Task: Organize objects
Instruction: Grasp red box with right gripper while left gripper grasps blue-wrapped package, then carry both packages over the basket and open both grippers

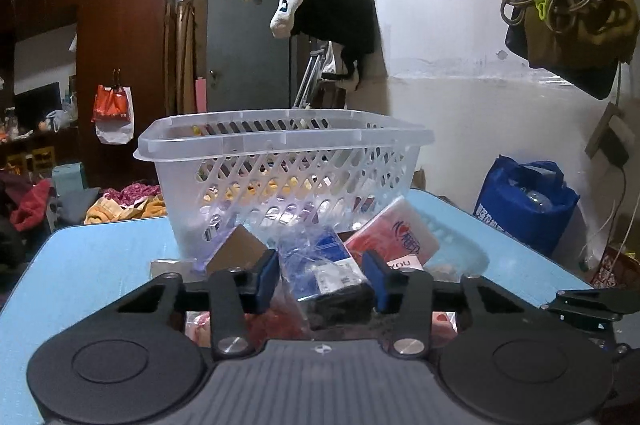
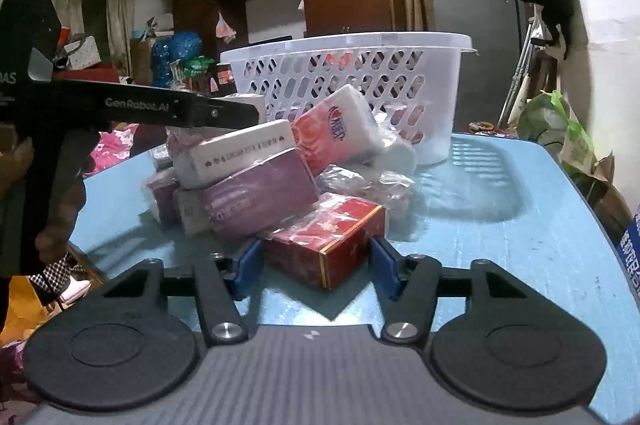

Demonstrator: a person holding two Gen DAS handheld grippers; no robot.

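Risk of the blue-wrapped packet (image 1: 320, 265) slipping or crumpling, since the left gripper (image 1: 320, 281) fingers are narrowed onto loose, glossy film at lower centre, apparently touching both sides though glare blurs the contact. Risk too of skewing the red box (image 2: 324, 245), lying corner-first between half-open right gripper (image 2: 316, 265) fingers, seemingly not yet pressed. Both below the white basket (image 1: 280, 161) on the blue bench (image 2: 500, 245).
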